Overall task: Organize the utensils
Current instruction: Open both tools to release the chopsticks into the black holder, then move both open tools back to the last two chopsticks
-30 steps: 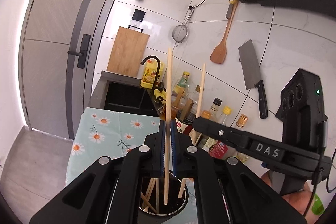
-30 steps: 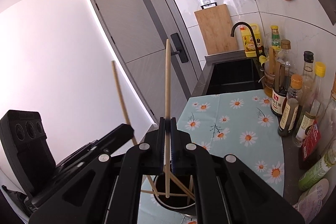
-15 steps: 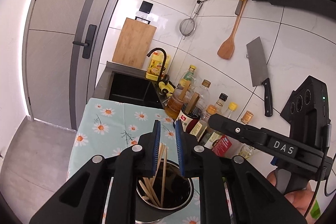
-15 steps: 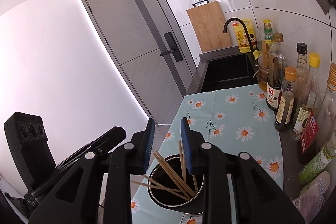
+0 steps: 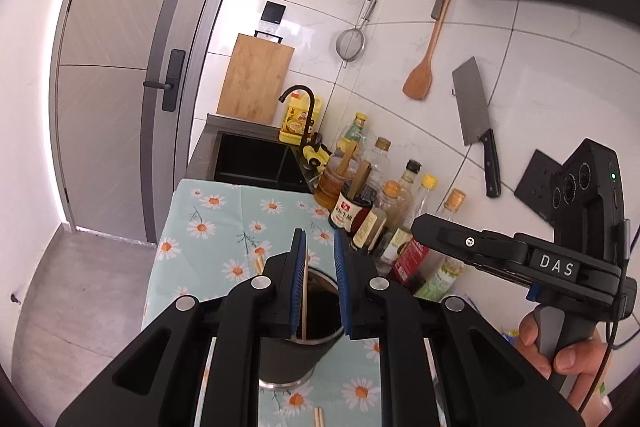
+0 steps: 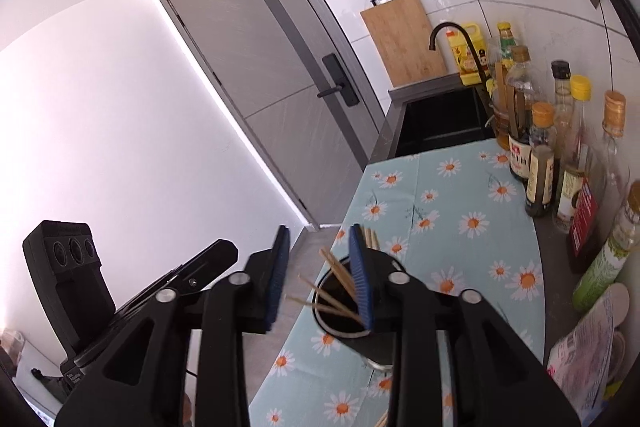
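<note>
A dark metal utensil cup (image 5: 298,359) stands on the daisy-print cloth (image 5: 224,223); it also shows in the right wrist view (image 6: 376,345). Several wooden chopsticks (image 6: 334,301) lean inside it, one (image 5: 305,295) seen between my left fingers. My left gripper (image 5: 319,239) is open above the cup. My right gripper (image 6: 318,231) is open above the cup's left rim. Loose chopstick ends lie on the cloth left of the cup (image 5: 259,265), in front of it (image 5: 318,417) and beyond it (image 6: 370,237).
Sauce and oil bottles (image 5: 372,203) line the wall to the right, also in the right wrist view (image 6: 540,167). A black sink (image 5: 256,163) with faucet lies beyond the cloth. A cleaver (image 5: 478,123), spatula and strainer hang on the tiles. Packets (image 6: 592,343) sit at near right.
Both grippers held a chopstick upright over the cup, then opened; the chopsticks dropped into the cup. Both grippers have since risen and opened wider.
</note>
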Demonstrator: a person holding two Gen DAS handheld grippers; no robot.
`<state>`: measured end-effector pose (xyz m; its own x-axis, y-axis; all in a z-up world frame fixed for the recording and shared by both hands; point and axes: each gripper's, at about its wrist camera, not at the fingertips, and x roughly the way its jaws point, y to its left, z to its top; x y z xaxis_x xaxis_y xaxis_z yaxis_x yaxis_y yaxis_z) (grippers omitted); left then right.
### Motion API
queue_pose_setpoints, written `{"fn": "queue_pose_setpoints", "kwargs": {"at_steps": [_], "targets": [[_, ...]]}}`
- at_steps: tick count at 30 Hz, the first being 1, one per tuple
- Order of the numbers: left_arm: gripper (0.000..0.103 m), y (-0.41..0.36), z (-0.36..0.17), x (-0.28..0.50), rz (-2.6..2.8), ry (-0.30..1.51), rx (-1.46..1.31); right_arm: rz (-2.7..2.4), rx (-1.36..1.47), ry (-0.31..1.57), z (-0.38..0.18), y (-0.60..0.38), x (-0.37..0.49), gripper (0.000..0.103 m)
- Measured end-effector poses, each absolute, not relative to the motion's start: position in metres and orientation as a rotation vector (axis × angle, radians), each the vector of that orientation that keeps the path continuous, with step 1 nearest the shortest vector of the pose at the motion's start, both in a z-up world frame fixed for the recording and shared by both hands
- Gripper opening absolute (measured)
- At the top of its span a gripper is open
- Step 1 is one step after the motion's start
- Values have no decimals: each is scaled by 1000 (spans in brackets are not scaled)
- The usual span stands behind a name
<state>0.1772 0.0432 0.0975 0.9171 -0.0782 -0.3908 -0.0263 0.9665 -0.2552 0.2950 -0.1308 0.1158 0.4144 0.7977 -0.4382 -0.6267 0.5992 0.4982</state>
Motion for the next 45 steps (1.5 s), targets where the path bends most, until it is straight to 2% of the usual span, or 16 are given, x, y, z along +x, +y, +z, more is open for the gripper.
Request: {"fn": "queue_pose_setpoints", "kwargs": {"at_steps": [6,8,9,10,25,36,39,45], "targets": [[15,36,88,154,0,472,-240,918,297,738,104,-142,275,34],[21,35,85,148,2,488,-237,915,288,761,99,-142,269,34],[27,33,82,145,-5,509,-235,910,276,780,95,-141,264,34],[29,32,80,143,-10,522,-232,907,265,793,91,-140,261,34],[29,26,21,125,-95,753,-209,764,221,1089,8,-150,243,34],[29,31,-35,127,-239,1049,-215,626,294,1433,-63,-137,246,34],[35,36,-49,129,-242,1098,-216,575,274,1504,-79,-132,244,34],[36,44,-67,129,-265,1156,-229,482,193,1589,-105,-116,237,34]]}}
